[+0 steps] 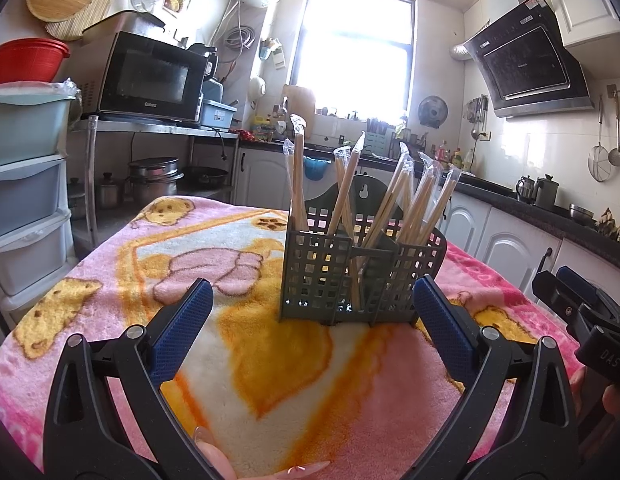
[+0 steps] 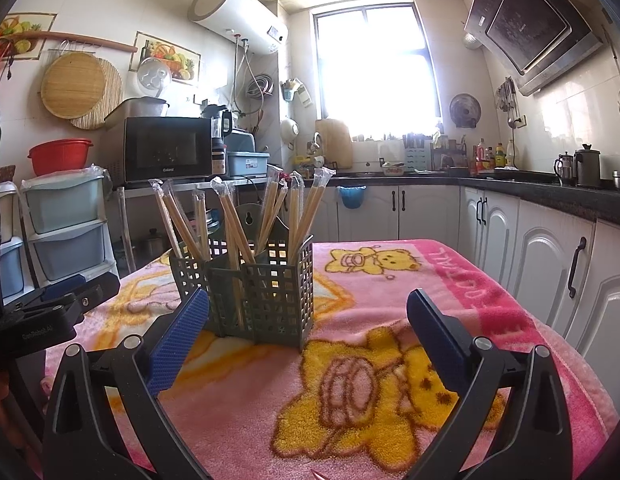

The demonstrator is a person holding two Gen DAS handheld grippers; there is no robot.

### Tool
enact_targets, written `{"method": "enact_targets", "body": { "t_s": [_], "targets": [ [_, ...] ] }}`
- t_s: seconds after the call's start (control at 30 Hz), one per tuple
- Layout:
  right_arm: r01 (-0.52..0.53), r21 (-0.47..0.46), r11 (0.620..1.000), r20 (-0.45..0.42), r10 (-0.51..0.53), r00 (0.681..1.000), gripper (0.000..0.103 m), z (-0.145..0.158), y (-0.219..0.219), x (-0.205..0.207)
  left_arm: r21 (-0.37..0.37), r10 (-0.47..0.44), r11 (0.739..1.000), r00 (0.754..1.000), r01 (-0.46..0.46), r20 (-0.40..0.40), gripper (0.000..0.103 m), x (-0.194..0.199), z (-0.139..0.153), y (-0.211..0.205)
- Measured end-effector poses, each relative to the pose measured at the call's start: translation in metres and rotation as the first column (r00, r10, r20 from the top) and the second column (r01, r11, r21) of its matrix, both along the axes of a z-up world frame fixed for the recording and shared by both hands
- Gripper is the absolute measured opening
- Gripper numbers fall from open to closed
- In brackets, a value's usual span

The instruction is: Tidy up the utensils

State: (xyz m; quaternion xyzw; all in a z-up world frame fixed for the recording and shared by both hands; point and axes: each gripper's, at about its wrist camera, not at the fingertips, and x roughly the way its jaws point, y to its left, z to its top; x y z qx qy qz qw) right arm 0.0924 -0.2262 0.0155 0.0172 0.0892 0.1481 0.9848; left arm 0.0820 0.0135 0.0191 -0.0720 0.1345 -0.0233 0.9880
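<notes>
1. Wrapped wooden chopsticks (image 1: 352, 188) are standing upright in a grey perforated plastic caddy (image 1: 362, 276) on the pink cartoon-bear blanket (image 1: 237, 344) covering the table.
2. Left tongs (image 1: 313, 300) are hovering open, empty.
3. Right tongs (image 2: 307, 312) are gaping open, empty.

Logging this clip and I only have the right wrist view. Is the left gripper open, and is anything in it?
Observer: Per the left wrist view, the left gripper is open and holds nothing; its blue pads stand wide apart.
Operator: Where is it aimed?
Observer: Straight at the green utensil holder, which sits just ahead, between its fingers in that view, untouched.
Operator: Any loose utensils on that side of the blanket?
Observer: None show on the pink blanket there; all the wrapped chopsticks stand inside the holder.
Operator: And the right gripper?
Observer: Your view shows it: the right gripper is open and empty.
</notes>
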Motion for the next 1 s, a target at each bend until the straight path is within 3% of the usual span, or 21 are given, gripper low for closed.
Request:
{"method": "enact_targets", "body": {
  "t_s": [1.0],
  "targets": [
    [0.005,0.015,1.000,-0.016,-0.005,1.000,0.097,-0.0038,-0.0052,0.0035,0.008,0.007,1.000,1.000,-0.007,-0.026,0.093,0.0028,-0.0016,-0.0005]
  ]
}}
